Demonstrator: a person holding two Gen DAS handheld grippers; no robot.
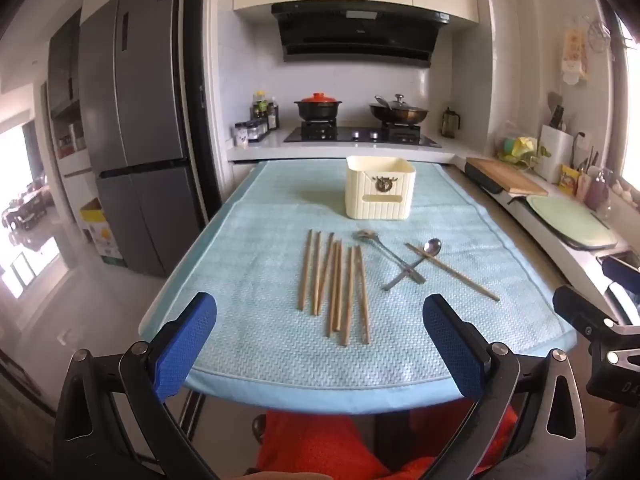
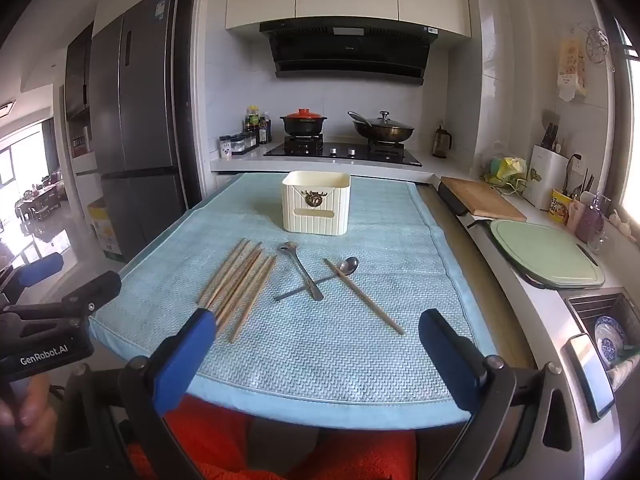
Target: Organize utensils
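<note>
Both grippers hang at the near edge of the desk, jaws spread as wide as they go and empty: the left gripper [image 1: 320, 344] faces the row of thin wooden chopsticks [image 1: 334, 286], the right gripper [image 2: 318, 354] sits further to the right.

The utensils lie loose on the pale blue woven mat [image 1: 248, 248]. A bundle of chopsticks lies side by side and touching; to its right, two long-handled steel spoons [image 1: 394, 256] cross each other, and a single stray wooden chopstick [image 1: 452, 272] lies over the handle of one spoon. The cream ribbed plastic utensil holder [image 1: 379, 187] stands upright behind them, well apart from the grippers.

The likely troubles:
- The packed chopsticks are thin and flat on the cloth, so a pinch may catch several, or slide off and scatter them.
- Lifting one crossed spoon would probably drag the other and roll the stray chopstick.
- The holder looks light; a utensil striking its rim at a slant could tip or push it.
</note>
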